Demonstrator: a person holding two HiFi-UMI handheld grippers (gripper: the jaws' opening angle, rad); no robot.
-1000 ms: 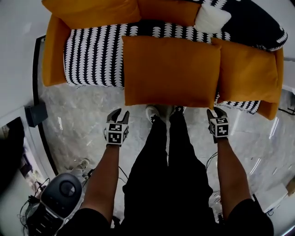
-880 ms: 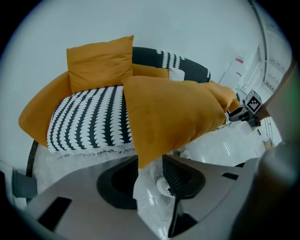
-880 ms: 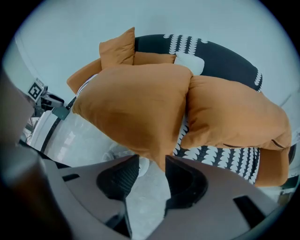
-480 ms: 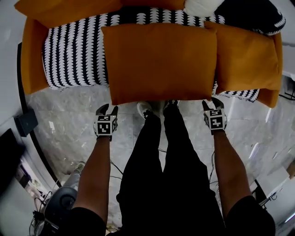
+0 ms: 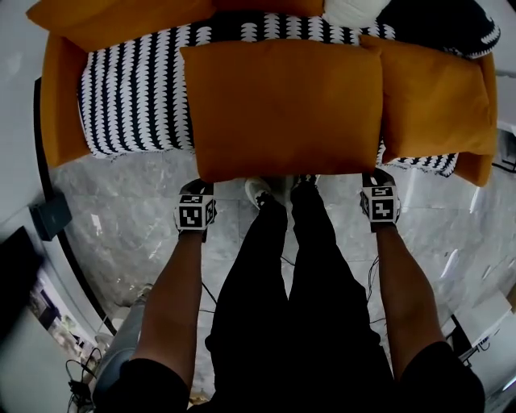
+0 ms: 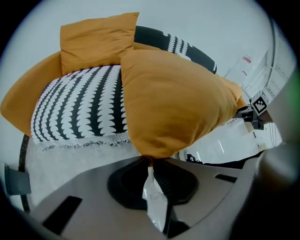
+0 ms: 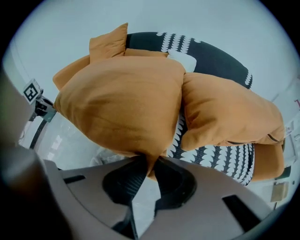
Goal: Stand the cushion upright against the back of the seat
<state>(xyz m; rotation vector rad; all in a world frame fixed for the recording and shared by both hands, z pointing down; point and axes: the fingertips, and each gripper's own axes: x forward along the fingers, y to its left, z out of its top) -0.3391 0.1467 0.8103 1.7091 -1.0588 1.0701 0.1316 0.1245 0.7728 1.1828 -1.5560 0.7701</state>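
My left gripper [image 6: 150, 161] is pinched on the near left corner of the big orange cushion [image 5: 282, 105]. Its jaws have just been closing, and now they bite the orange cloth between them. My right gripper [image 7: 149, 164] has just been closing too, and it is clamped on the near right corner of the same cushion. Both grippers point steeply down, and the cushion spreads away in front of them. It rests on the striped seat [image 5: 137, 97], which is black and white. The cushion's near edge sticks out past the front of the seat, right where my grippers hold it. It is not standing up against the back. A second orange cushion [image 5: 435, 97] lies just to the right of my right gripper, and it touches the one I hold. A third orange cushion [image 6: 96, 40] sits far off, past my left gripper, at the back of the seat. A small white pillow [image 5: 351, 10] is far at the back too. My legs [image 5: 298, 306], in black, stand between the two grippers on the shiny grey floor [image 5: 121, 210].
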